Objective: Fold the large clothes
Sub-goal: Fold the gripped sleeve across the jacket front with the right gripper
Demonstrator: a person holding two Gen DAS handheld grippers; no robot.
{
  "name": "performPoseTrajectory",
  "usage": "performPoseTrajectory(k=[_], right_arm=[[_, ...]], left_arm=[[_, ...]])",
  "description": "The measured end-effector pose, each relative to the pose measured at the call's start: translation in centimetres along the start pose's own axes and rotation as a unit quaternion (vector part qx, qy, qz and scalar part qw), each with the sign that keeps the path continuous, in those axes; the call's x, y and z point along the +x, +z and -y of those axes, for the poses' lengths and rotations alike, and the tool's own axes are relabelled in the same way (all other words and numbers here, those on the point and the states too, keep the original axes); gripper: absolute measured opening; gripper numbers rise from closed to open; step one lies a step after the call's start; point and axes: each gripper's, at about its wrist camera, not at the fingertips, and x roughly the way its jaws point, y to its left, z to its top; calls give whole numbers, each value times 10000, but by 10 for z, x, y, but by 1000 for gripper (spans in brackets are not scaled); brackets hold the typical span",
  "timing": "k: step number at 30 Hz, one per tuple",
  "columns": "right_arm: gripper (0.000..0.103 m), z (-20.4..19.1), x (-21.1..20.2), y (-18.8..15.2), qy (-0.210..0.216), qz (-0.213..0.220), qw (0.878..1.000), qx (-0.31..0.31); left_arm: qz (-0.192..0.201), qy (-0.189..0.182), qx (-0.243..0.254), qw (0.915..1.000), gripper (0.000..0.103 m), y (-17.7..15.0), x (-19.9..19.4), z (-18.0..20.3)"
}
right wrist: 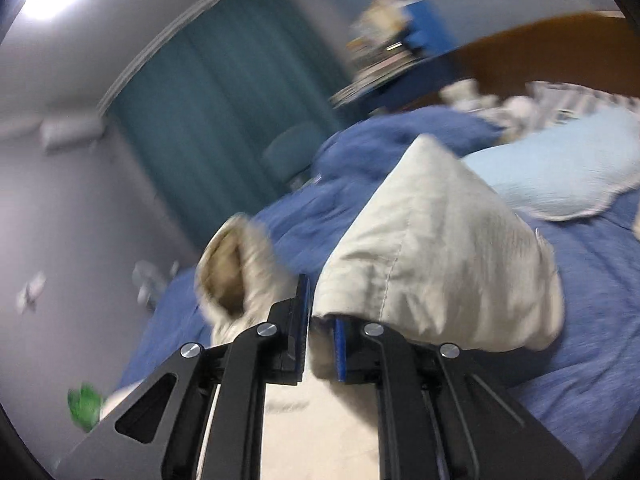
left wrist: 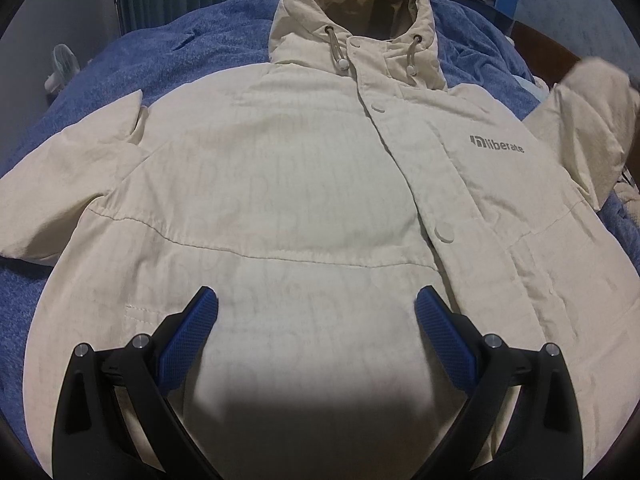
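We see a large cream-white padded hooded jacket [left wrist: 280, 184] lying front-up and spread flat on a bed covered with a blue fleecy blanket [left wrist: 200, 52]. Its hood [left wrist: 352, 4], lined in tan, points toward the head end of the bed, and its hem lies toward the foot end, nearest our left camera. The snap-button placket is closed, and grey lettering [left wrist: 498, 145] sits on the chest panel toward the bed's right edge. One short, bulky sleeve [left wrist: 68, 184] rests flat on the blanket toward the bed's left edge.

Our left gripper [left wrist: 316, 312] hangs above the lower front of the jacket, pointing down at it. Its jaws stand wide apart with the blue textured pads [left wrist: 192, 336] on either side of bare cloth; nothing is between them.

Our right gripper [right wrist: 320, 320] has its jaws drawn nearly together on a fold of the other cream sleeve [right wrist: 440, 264], which rises off the blanket in a bunched peak; the cuff opening [right wrist: 228, 276] hangs just left of the fingers. This view is blurred. From the left camera the raised sleeve [left wrist: 588, 120] shows above the bed's right edge. A pale blue pillow [right wrist: 560, 176] lies near the brown wooden headboard [right wrist: 552, 48], beyond the sleeve, and teal curtains [right wrist: 208, 112] hang behind the bed.
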Motion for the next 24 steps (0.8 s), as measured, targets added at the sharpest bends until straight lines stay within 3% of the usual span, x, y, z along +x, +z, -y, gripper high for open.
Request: performPoseTrajectory(k=[5,11,13,14,15,20,21,24], right_arm=[[11,-65,34,-49,507,-975,9933,-350],[15,-108,63,-105,406,-1855,9794,-692],[25,-104,68,-123,413,-2162,9738,-574],[43,-105,73,-129,400,-2324,9704,-515],[55,-101,74,-130,308,-2387,9694,-476],[70,-73,34,-112,-6,-1986,9800,-157],[77,-68,24,-108,-116,-1872,9822,-131],[80,-42,-1,-94,-503,-1559,9865,90]], left_arm=[[46,41,35,10000,96,-3,1,1],[139,132,38,9998,96,-7,2,2],[151,203,60,9997,96,-10,3,3],[143,235,75,9996,96,-10,4,4],[119,247,84,9996,96,-10,5,4],[-20,519,66,9986,96,-3,-1,9],[5,469,19,9989,96,2,-8,13],[306,-93,10,9995,95,19,-34,34]])
